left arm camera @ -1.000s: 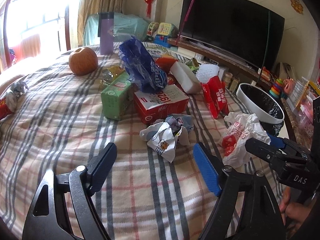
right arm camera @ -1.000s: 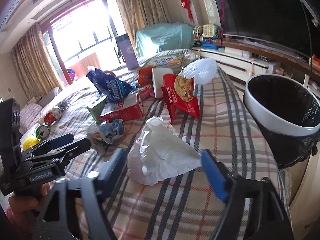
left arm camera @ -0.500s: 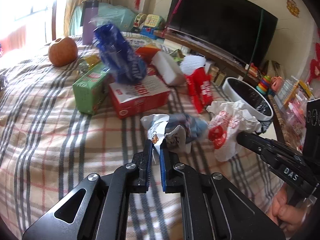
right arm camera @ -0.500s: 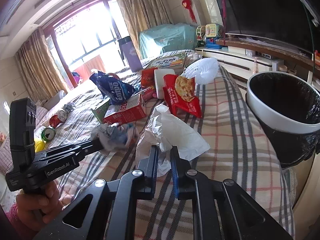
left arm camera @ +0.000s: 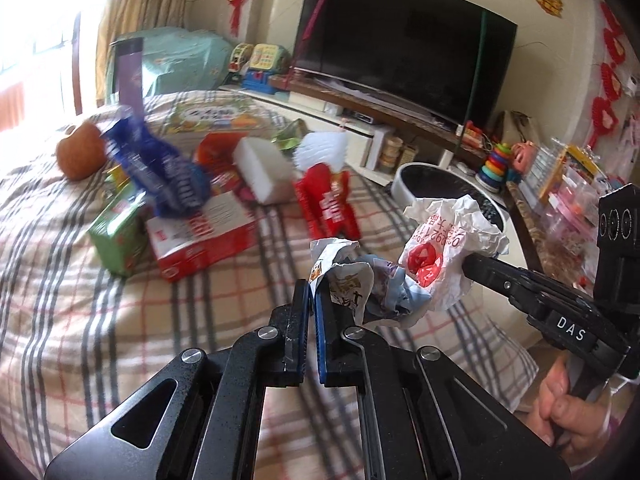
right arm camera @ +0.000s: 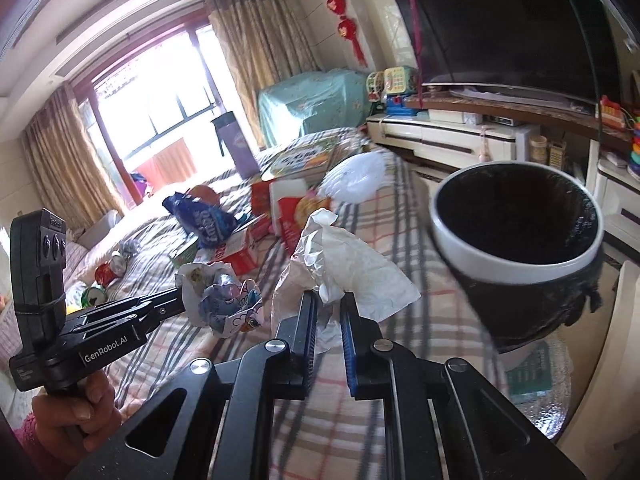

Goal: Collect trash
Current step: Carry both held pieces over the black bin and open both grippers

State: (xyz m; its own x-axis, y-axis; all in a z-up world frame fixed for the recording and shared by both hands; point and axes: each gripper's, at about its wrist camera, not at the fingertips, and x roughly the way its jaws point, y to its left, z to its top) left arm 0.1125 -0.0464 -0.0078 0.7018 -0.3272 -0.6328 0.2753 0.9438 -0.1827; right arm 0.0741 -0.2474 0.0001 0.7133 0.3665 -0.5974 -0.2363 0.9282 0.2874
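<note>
Right wrist view: right gripper (right arm camera: 329, 310) clamps white plastic bag (right arm camera: 352, 276); left gripper (left arm camera: 312, 298) clamps crumpled wrapper (left arm camera: 352, 280). Carry step; next, over the far-right bin (right arm camera: 516, 268), release.

Blown-out window (right arm camera: 160, 92) glare, motion blur, fisheye warping.

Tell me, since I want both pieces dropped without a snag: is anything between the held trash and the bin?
Nothing visible is. The right gripper holds the white plastic bag beside the trash bin, whose mouth is uncovered. The left gripper holds the crumpled wrapper.
</note>
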